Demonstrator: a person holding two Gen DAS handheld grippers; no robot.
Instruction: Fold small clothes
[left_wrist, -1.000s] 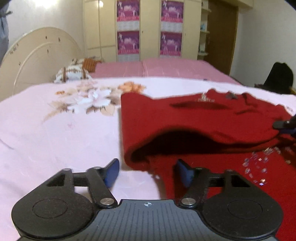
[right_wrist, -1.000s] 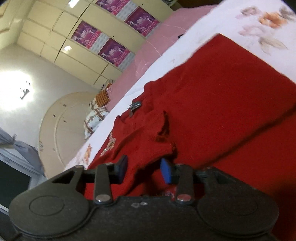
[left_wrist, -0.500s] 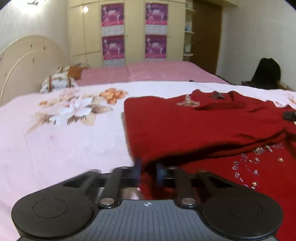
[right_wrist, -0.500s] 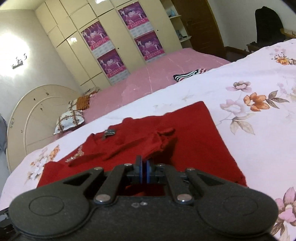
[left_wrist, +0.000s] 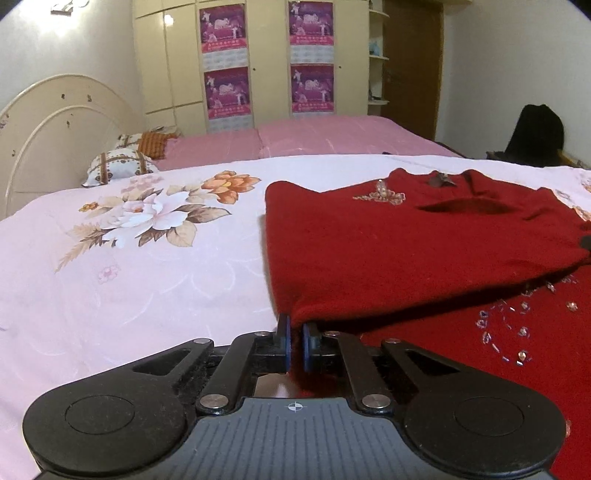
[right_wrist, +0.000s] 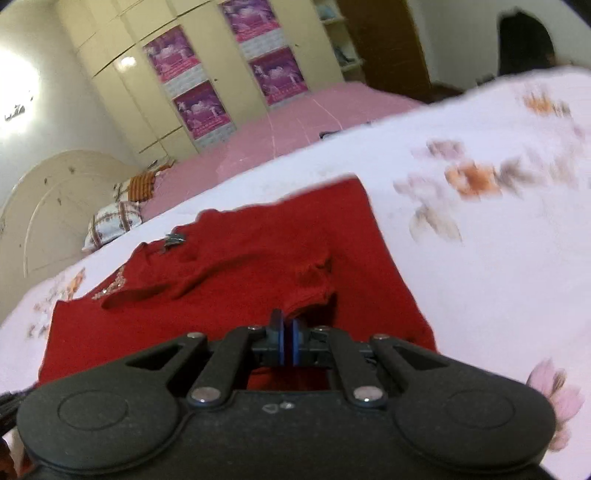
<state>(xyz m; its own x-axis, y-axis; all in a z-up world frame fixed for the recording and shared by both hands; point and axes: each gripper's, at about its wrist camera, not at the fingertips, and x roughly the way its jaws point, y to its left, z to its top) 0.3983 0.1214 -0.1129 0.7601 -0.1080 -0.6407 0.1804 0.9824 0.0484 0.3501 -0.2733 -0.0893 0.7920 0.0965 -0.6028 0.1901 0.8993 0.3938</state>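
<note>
Left wrist view: a bed with a pale pink floral bedspread (left_wrist: 122, 266) fills the middle and left of the frame, and a cream wardrobe (left_wrist: 258, 62) with purple posters stands along the top. A cream headboard (left_wrist: 55, 125) curves at the upper left, with patterned pillows (left_wrist: 122, 166) just below it. The red sweater (left_wrist: 406, 243) lies on the bedspread across the centre and right; its upper layer is folded over a lower layer that carries clear beads at the lower right. A beaded ornament (left_wrist: 382, 195) sits near the neckline toward the upper right. At bottom centre the left gripper (left_wrist: 294, 341) has its blue pads pressed close on the near corner of the folded layer, red cloth pinched between them.

In the right wrist view the same sweater (right_wrist: 221, 273) spreads over the centre and left of the frame, the flowered bedspread (right_wrist: 498, 240) blurred to the right. The right gripper (right_wrist: 286, 343) at bottom centre has its pads drawn nearly together on a bunched edge of red fabric that rises just above them. A small dark tag (right_wrist: 173, 238) lies on the cloth toward the upper left of the garment.
</note>
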